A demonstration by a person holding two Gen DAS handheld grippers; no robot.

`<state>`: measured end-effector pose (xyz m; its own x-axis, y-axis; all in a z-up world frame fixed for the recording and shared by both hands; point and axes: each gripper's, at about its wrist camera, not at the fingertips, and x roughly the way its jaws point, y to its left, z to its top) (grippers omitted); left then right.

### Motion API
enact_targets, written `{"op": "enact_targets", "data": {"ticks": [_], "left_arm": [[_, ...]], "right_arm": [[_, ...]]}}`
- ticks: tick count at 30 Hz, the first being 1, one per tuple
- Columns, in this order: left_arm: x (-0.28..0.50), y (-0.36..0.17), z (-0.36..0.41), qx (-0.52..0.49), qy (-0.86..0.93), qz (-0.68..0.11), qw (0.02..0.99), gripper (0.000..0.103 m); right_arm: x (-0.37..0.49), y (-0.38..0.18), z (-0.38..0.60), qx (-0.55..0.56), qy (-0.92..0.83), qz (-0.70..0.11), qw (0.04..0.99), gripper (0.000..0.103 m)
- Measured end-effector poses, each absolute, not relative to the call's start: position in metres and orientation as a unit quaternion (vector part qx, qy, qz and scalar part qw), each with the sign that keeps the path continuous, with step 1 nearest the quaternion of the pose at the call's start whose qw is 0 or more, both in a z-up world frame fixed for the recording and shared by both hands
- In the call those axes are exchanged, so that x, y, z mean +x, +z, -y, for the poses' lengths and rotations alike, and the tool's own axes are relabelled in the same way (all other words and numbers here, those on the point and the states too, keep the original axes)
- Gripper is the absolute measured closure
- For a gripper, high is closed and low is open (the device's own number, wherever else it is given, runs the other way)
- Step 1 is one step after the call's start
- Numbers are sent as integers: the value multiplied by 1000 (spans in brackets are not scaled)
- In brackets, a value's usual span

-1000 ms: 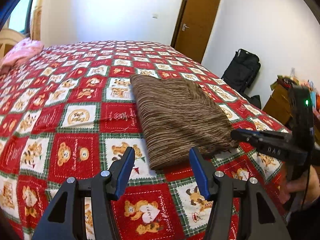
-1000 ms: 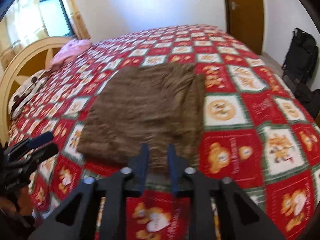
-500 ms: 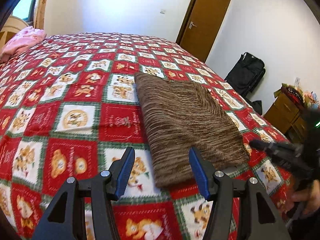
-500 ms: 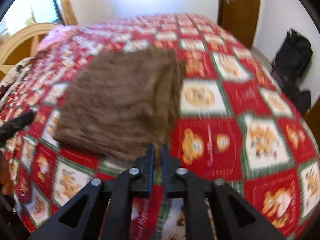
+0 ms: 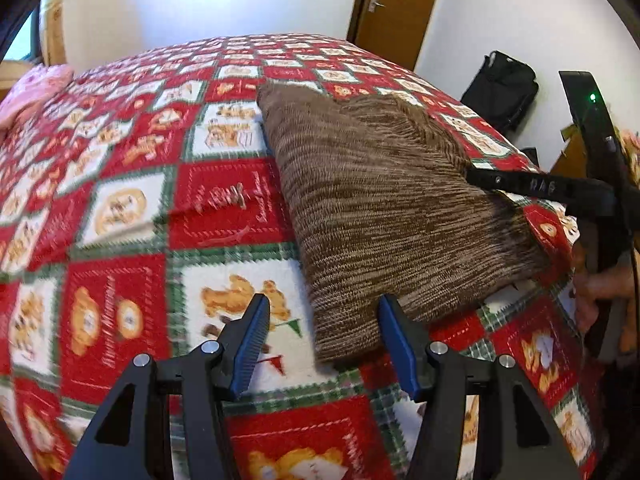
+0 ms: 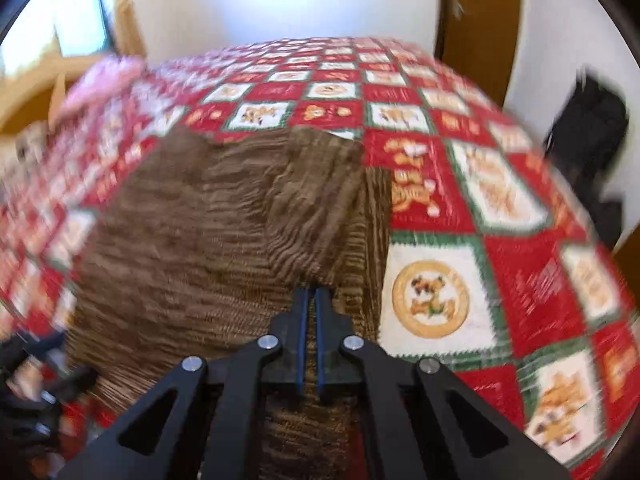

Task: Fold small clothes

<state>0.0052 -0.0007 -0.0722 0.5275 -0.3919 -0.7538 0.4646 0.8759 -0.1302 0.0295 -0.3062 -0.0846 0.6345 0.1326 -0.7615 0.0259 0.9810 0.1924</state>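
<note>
A brown striped knit garment lies folded on the red patchwork bedspread. My left gripper is open, its blue pads straddling the garment's near left corner just above the bed. My right gripper is shut, its jaws pressed together over the garment, which bunches up ahead of the tips; whether cloth is pinched between them I cannot tell. In the left wrist view the right gripper reaches in from the right over the garment's right edge.
A pink cloth lies at the far left of the bed. A black bag stands by the wall at right, next to a brown door. The wooden bed frame shows at left.
My right gripper closed fully and moved forward onto the garment, which now bunches up. My left gripper stayed open and came closer to the garment's near corner.
</note>
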Motion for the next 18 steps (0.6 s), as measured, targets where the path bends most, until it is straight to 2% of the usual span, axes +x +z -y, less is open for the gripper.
{"op": "enact_targets", "data": {"ticks": [1, 3, 4, 5, 6, 11, 18], "left_arm": [[5, -64, -4, 37, -250, -408, 877, 45], [9, -45, -14, 21, -261, -383, 886, 45], [14, -35, -19, 13, -259, -371, 892, 44], [21, -29, -21, 9, -255, -364, 896, 38], [31, -23, -23, 4, -251, -357, 900, 36], [99, -28, -39, -43, -237, -362, 900, 36], [163, -61, -27, -90, -235, -421, 872, 36]], "right_arm": [[27, -80, 309, 99, 32, -422, 900, 99], [21, -68, 317, 109, 21, -403, 908, 73], [18, -61, 323, 128, 21, -390, 912, 63], [18, -56, 331, 157, 27, -378, 912, 42], [20, -53, 333, 175, 33, -372, 911, 29], [51, -54, 352, 265, 49, -364, 892, 24], [87, -92, 349, 236, 10, -416, 878, 22]]}}
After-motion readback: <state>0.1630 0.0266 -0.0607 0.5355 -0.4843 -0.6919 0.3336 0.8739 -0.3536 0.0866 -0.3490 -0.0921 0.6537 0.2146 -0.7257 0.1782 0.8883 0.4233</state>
